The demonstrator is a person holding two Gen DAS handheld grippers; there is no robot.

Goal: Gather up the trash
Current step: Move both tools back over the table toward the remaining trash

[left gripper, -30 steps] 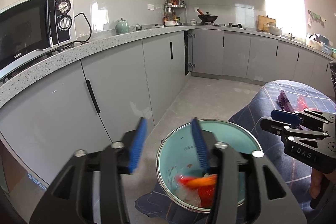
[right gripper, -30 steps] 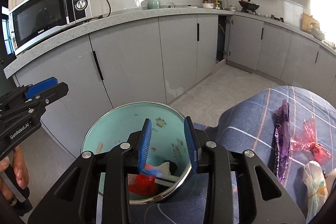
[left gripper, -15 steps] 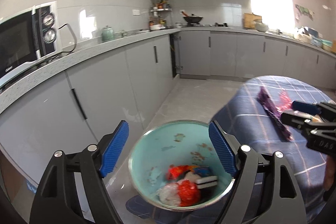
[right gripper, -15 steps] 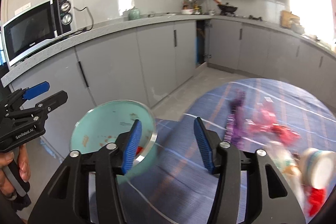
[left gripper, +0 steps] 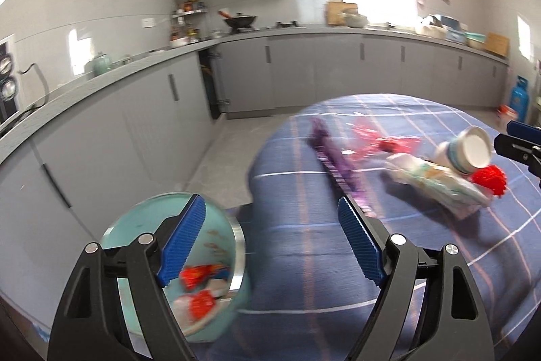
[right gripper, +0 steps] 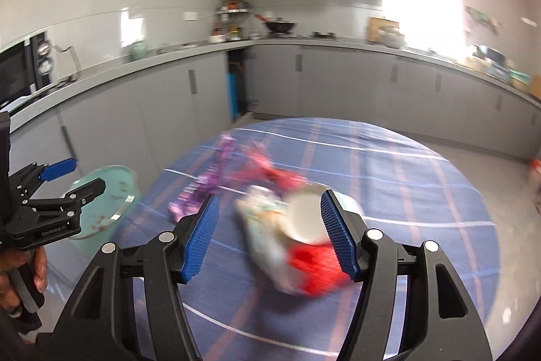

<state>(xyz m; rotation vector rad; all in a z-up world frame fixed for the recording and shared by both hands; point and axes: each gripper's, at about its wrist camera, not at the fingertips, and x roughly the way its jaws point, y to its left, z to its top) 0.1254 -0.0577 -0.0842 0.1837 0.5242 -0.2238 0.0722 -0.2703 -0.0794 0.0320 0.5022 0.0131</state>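
Observation:
A teal bin (left gripper: 135, 225) with red and white trash inside stands beside the round table with a blue plaid cloth (left gripper: 304, 242); it also shows in the right wrist view (right gripper: 111, 188). On the cloth lie a purple wrapper (left gripper: 333, 158), a pink wrapper (left gripper: 382, 142), a white cup (left gripper: 470, 151), a pale packet (left gripper: 439, 188) and a red ball (left gripper: 490, 180). My left gripper (left gripper: 270, 246) is open and empty over the table edge. My right gripper (right gripper: 268, 234) is open around the white cup (right gripper: 304, 219), above the packet (right gripper: 267, 225) and red trash (right gripper: 314, 263).
Grey kitchen cabinets (left gripper: 152, 110) and a countertop run along the left and back. A microwave (right gripper: 17, 73) sits on the counter at far left. A blue gas cylinder (left gripper: 519, 98) stands on the floor at far right.
Both grippers have swung right from the bin to the table. The right gripper has opened wider and now sits over the cup and packet. The left gripper stays open.

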